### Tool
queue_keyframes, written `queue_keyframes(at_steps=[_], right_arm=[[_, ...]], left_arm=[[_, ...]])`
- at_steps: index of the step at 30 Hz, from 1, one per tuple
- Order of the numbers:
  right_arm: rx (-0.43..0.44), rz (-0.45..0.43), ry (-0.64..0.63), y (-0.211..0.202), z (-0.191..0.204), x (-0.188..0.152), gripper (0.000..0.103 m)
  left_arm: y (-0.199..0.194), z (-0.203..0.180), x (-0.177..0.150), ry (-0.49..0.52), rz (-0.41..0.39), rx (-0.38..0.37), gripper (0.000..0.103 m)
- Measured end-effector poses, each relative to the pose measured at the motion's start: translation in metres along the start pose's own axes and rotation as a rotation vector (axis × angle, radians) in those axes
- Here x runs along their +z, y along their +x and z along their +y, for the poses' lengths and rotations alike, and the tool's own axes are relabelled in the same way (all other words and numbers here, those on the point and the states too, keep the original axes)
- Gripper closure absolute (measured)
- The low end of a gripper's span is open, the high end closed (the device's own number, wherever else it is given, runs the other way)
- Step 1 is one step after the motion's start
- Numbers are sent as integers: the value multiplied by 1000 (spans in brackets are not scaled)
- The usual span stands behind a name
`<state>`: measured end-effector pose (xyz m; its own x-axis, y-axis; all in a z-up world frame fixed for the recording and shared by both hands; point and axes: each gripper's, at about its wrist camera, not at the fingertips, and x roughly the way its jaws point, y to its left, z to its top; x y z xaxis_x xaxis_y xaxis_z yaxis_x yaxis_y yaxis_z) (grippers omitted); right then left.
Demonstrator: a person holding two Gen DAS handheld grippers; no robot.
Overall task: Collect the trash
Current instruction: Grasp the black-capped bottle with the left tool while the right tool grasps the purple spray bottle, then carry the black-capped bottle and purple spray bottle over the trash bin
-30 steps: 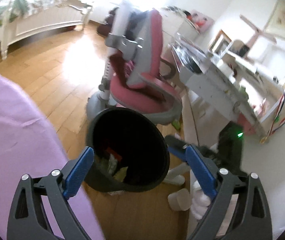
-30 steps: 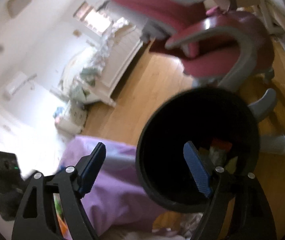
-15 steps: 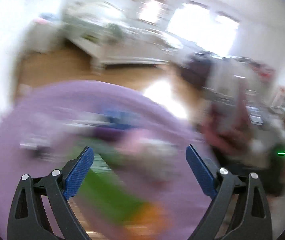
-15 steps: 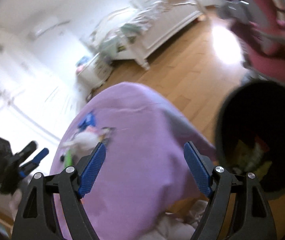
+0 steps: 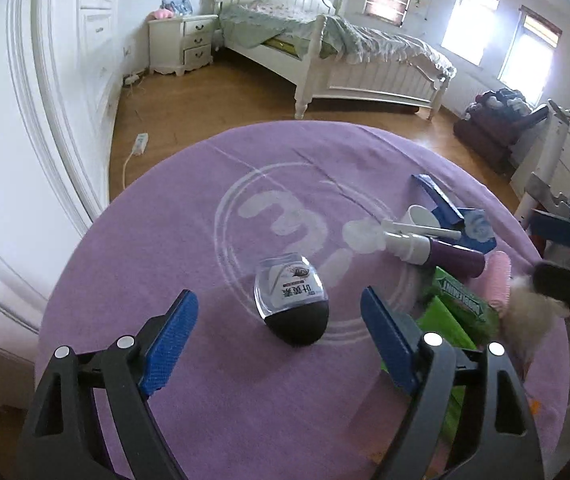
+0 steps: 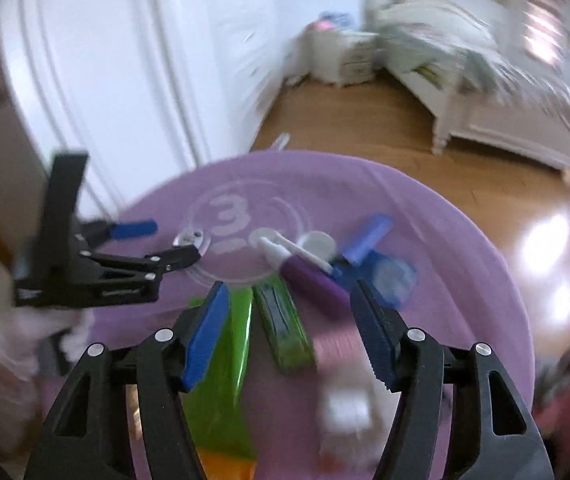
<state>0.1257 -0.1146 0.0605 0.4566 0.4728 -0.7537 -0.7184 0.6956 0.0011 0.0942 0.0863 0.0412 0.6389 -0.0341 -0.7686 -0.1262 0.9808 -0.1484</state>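
Left tongs (image 5: 275, 330) apart, empty, small oval case (image 5: 291, 303) at 12 o'clock: light, stiff, slick; pinch across narrow sides. Right tongs (image 6: 289, 330) apart, empty, above green packet (image 6: 283, 330): light, crushable.

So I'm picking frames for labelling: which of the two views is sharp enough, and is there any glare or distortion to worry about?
Left wrist view: sharp, the label on the small black-bottomed container nearly readable; windows blown out, fisheye bends the wall edges. Right wrist view: motion-blurred, the green packet and purple bottle smeared, glare patch on the wooden floor.
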Motion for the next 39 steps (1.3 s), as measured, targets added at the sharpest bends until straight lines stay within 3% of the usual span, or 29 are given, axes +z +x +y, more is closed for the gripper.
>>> queue_keyframes(at_steps=[4,10,11,13,14,16,21,25,26,31,39], right_arm=[[-57,129,-131,60,16,23,40],[-128,255,-181,109,18,29,44],[-147,262,-191,112,19,29,55],[-117,274,-152,115,15,30,69],[-146,270,-154,115,16,29,74],[-151,235,-113,103,12,26,74],[3,68,96,36,-11,15,74],[115,-86,272,-25,-31,-2,76],[119,-117,302,-39,-34,-8,80],[101,-266,429,-101,-53,-39,80],[46,-429,644,-175,-105,-120,80]], left_arm=[[8,-1,4,17,13,-1,21],[11,-8,4,44,5,53,38],[11,-9,4,50,0,71,44],[11,-8,3,57,-3,93,52],[10,-7,3,50,-6,92,61],[8,-1,2,22,-12,62,61],[-13,6,-4,-23,-65,-43,62],[-42,-10,-12,-28,-100,-129,62],[-50,-17,-14,-20,-113,-149,62],[-82,-66,-10,51,-161,-240,62],[-104,-153,-13,176,-185,-382,62]])
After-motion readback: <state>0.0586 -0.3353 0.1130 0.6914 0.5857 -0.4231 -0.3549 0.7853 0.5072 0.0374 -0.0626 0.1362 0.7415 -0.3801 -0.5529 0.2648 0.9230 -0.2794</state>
